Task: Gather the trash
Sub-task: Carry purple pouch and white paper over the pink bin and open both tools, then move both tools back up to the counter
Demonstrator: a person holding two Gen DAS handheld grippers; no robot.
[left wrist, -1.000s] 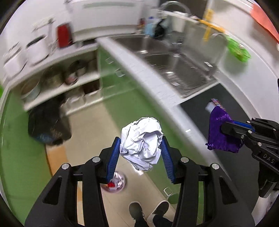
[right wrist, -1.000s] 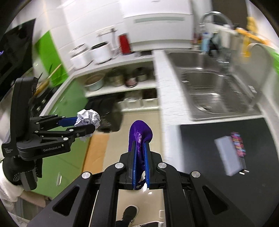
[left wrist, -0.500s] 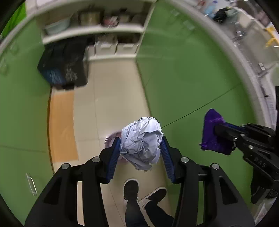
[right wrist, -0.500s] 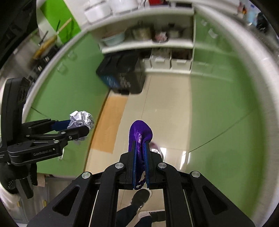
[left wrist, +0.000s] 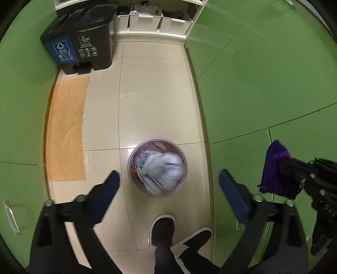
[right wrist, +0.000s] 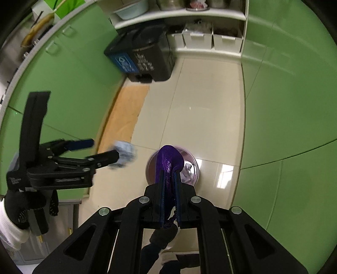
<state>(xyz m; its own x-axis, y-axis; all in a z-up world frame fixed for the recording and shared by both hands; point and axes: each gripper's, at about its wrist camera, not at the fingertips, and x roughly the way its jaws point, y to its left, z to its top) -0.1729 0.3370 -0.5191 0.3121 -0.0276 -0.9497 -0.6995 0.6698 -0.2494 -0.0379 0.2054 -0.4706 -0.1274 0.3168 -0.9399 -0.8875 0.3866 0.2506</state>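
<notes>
Two pieces of trash are in play over the small round wastebasket (left wrist: 157, 166) on the tiled floor (left wrist: 155, 101). The left tongs (left wrist: 167, 189) have just been opening and now stand wide, nothing between the pads; the crumpled white paper (left wrist: 162, 172) is loose, blurred, and seen from the left wrist it lies over the basket's mouth, though the right wrist view shows it just off the tongs' tip, so whether it has landed I cannot tell. The right tongs (right wrist: 169, 185) are clamped tight on the purple wrapper (right wrist: 169, 160), held above the same basket. The step in hand looks like the drop; next, the right tongs probably need to centre over the rim and let go. Around stand green cabinet doors (left wrist: 263, 84), a black pedal bin (left wrist: 84, 40) with a blue recycling label, an orange mat (left wrist: 66, 128) and white storage boxes (left wrist: 160, 20). The person's shoes (left wrist: 163, 229) sit near the basket; nothing blocks its mouth.
</notes>
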